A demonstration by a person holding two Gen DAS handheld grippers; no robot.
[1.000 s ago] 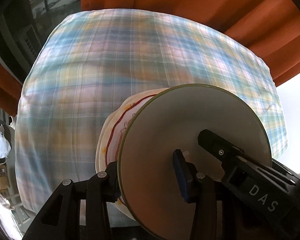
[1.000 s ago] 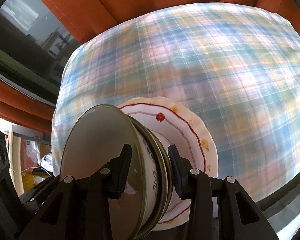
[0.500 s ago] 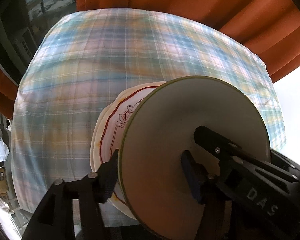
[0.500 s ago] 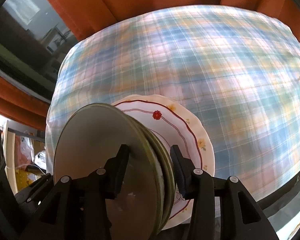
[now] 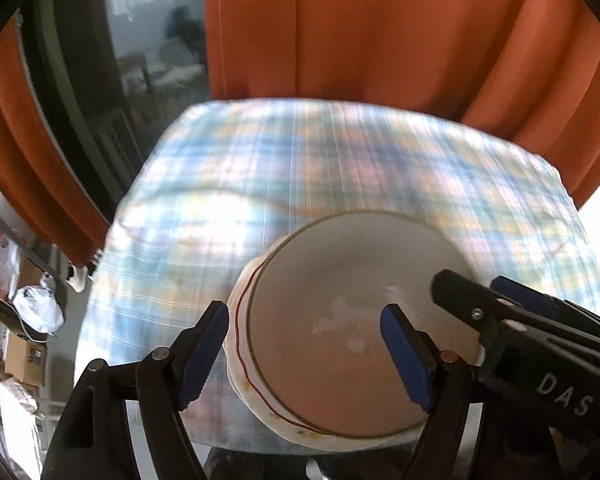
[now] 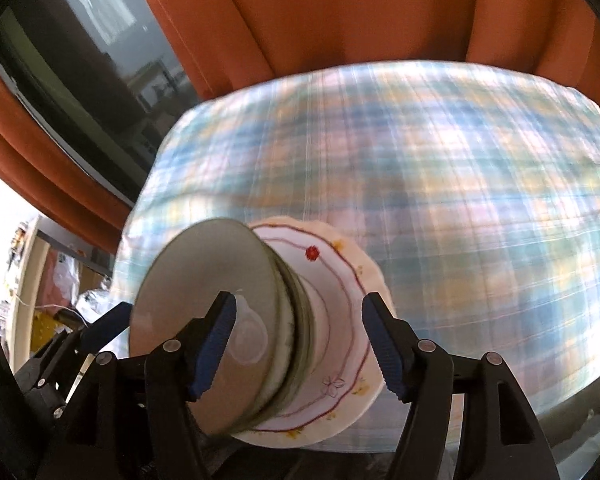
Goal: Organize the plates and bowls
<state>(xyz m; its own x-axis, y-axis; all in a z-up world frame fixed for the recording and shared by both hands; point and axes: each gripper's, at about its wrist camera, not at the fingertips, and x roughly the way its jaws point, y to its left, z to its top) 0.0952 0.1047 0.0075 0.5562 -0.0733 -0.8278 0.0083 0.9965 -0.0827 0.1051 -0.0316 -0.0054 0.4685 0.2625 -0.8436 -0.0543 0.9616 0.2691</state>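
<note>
- We see a plaid tablecloth (image 5: 260, 184) spread below orange curtains (image 5: 380, 32).
- Our plate stack (image 6: 300, 344), flowered plate (image 6: 340, 280) at its far end, sits on edge between both tools.
- Our left gripper (image 5: 304, 356) and right gripper (image 6: 296, 344) both gape wide around it.

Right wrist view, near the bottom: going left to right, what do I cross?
Left gripper → right gripper's left finger → olive-rimmed plate → floral plate → right gripper's right finger → plaid cloth.
</note>
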